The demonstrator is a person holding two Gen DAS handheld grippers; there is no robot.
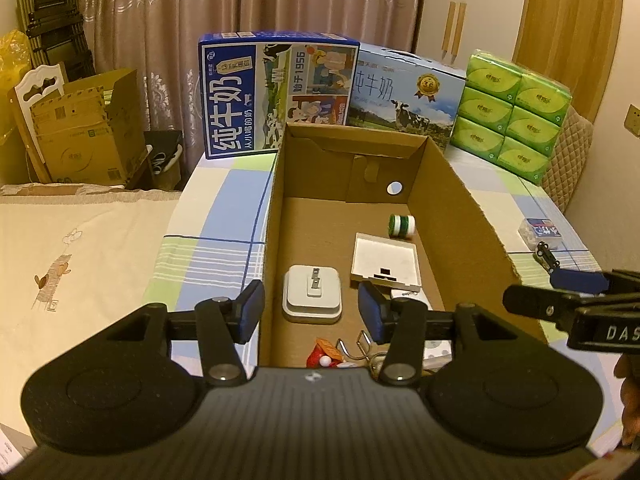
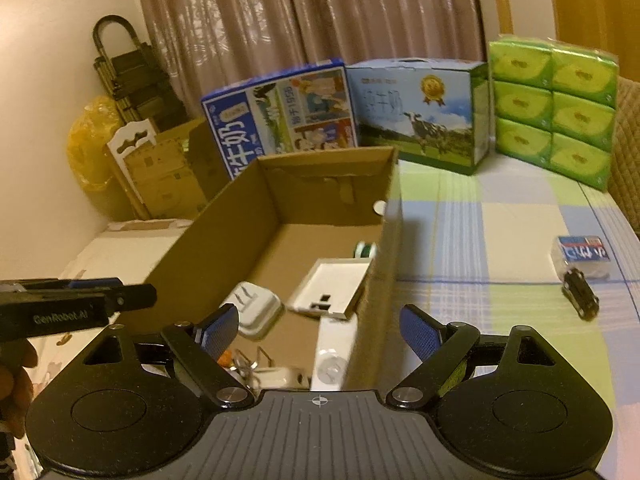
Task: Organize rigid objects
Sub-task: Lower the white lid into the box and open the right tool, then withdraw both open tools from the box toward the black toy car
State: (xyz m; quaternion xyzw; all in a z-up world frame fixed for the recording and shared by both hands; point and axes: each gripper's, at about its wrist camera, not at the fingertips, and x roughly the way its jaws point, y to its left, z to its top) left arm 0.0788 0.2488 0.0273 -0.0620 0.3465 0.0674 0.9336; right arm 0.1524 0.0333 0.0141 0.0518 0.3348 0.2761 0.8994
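The small black toy car (image 2: 581, 295) lies outside the open brown cardboard box (image 2: 376, 264), on the checked blue-and-green cloth (image 2: 480, 240) of the bench, just in front of a little clear plastic case with a blue label (image 2: 583, 257). From the right tool (image 2: 320, 330) it sits at about two o'clock, well apart, with the box's right wall between the tool's centre line and the car. Its long axis runs from eleven to five o'clock in the right wrist view.

The right tool is nearer by far, so the pick likely falls to it, and it would need to swing right and turn to straddle the car across its short side. Its fingers stand spread wide, holding nothing, hovering over the box's near right corner.

The left tool (image 1: 312, 310) hangs over the box's near end, also spread and empty, above a white rounded plug adapter (image 1: 313, 294); a flat white square tray (image 1: 386, 261) and a green-and-white spool (image 1: 402, 226) already lie inside.
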